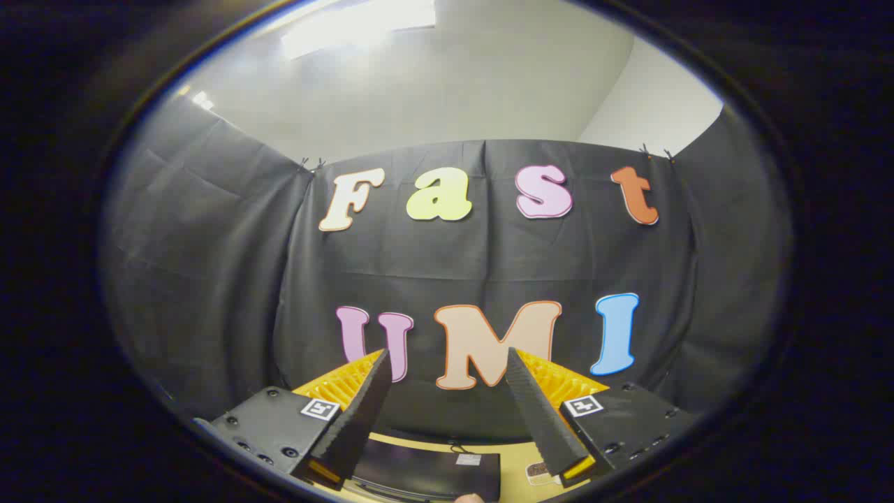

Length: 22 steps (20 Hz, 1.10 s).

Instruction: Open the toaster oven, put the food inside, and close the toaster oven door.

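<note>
My gripper (447, 351) stands open and is raised, with nothing between its fingers and the booth's cloth wall beyond them. Low down between the finger bases I see the top of a black boxy thing (426, 476), likely the toaster oven, resting on a tan table (513, 464). Its front and door are hidden from me. A small pale item with a brown patch (536, 472) lies on the table beside the right finger (541, 412); I cannot tell whether it is the food.
The black cloth wall (209, 265) closes the booth behind and on both sides. A white ceiling with a bright light (363, 24) is above. A small rounded tan shape (469, 498) pokes in just under the black box.
</note>
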Tool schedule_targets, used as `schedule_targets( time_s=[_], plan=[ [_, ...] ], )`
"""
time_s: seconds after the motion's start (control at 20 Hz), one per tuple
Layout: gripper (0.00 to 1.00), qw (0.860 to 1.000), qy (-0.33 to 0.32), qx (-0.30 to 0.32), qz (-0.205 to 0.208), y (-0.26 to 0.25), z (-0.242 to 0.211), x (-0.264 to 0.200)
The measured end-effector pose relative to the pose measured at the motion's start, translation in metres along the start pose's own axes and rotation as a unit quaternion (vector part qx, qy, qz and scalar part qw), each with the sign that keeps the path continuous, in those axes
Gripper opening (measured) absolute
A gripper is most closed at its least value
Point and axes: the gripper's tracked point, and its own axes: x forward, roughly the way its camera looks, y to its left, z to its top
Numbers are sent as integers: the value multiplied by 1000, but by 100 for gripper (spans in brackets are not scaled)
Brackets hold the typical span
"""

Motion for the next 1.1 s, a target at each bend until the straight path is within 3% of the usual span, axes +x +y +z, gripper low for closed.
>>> schedule_targets(
  time_s=[0.7, 1.1],
  plan=[
    [100, 1000, 29, -2, 11, 20, -38, 14],
    [100, 992, 124, -35, 11, 23, -155, 16]
  ],
)
